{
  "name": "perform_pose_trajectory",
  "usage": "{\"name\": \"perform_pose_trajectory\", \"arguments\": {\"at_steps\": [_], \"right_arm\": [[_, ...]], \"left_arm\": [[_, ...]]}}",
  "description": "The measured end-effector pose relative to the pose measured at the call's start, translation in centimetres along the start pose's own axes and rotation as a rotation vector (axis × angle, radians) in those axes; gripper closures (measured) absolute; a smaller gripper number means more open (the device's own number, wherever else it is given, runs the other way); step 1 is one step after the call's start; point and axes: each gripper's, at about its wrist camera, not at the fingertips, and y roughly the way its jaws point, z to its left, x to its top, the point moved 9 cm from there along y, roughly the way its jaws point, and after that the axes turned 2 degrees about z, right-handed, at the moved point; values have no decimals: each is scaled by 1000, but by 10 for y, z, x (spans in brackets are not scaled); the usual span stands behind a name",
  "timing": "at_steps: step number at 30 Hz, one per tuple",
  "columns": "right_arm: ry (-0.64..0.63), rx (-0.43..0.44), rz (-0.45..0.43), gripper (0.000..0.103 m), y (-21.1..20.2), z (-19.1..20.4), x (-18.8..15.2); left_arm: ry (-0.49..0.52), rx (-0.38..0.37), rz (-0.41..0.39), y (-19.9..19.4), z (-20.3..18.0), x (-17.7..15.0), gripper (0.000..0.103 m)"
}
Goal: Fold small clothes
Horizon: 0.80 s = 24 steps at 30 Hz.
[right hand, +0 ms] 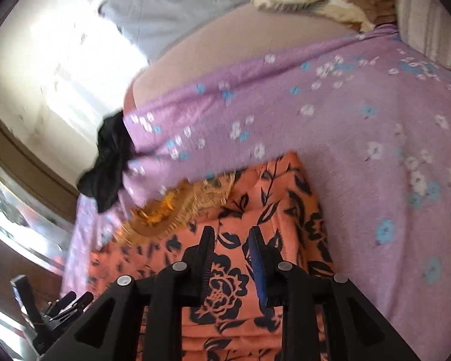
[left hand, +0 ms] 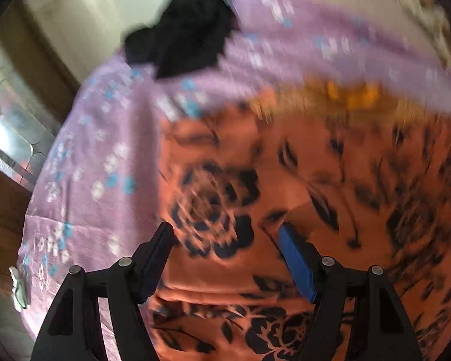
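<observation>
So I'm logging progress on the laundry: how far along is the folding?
Done: the orange floral garment lies in a roughly rectangular fold on the lilac sheet. In hand: nothing; the left tool and the right tool stand open above it. Left: the black garment sits crumpled at the bed's edge.

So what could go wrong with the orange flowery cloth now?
The left gripper is open wide above the orange cloth and might pinch the purple sheet too. The right gripper holds nothing, so a fold could flop open. The yellow fringe near the black garment might snag.
</observation>
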Motion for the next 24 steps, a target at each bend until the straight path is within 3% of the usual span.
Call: {"name": "perform_pose_trajectory", "arguments": {"at_steps": [1, 3, 6, 10, 12, 16, 18, 21, 24], "right_arm": [[35, -34, -17, 77, 12, -6, 1], [32, -72, 32, 78, 32, -15, -8], [14, -83, 25, 76, 24, -9, -6], [-79, 11, -72, 76, 2, 30, -1], [-106, 42, -91, 76, 5, 45, -1], [-93, 45, -2, 76, 48, 57, -7], [-73, 4, 37, 76, 73, 53, -11], [-81, -10, 24, 75, 71, 65, -3], [-112, 56, -15, 75, 62, 90, 1]], "left_arm": [[-4, 5, -12, 3, 0, 1, 26], [-16, 14, -18, 0, 3, 5, 23], [-64, -22, -47, -6, 9, 11, 23], [-63, -42, -132, -28, 5, 20, 23], [-55, -34, -118, -27, 1, 18, 23], [-18, -6, -4, 3, -5, 5, 21], [-32, -20, -10, 2, -2, 7, 20], [-62, -45, -18, -3, 5, 13, 20], [-87, -24, -28, -3, 14, 16, 20]]}}
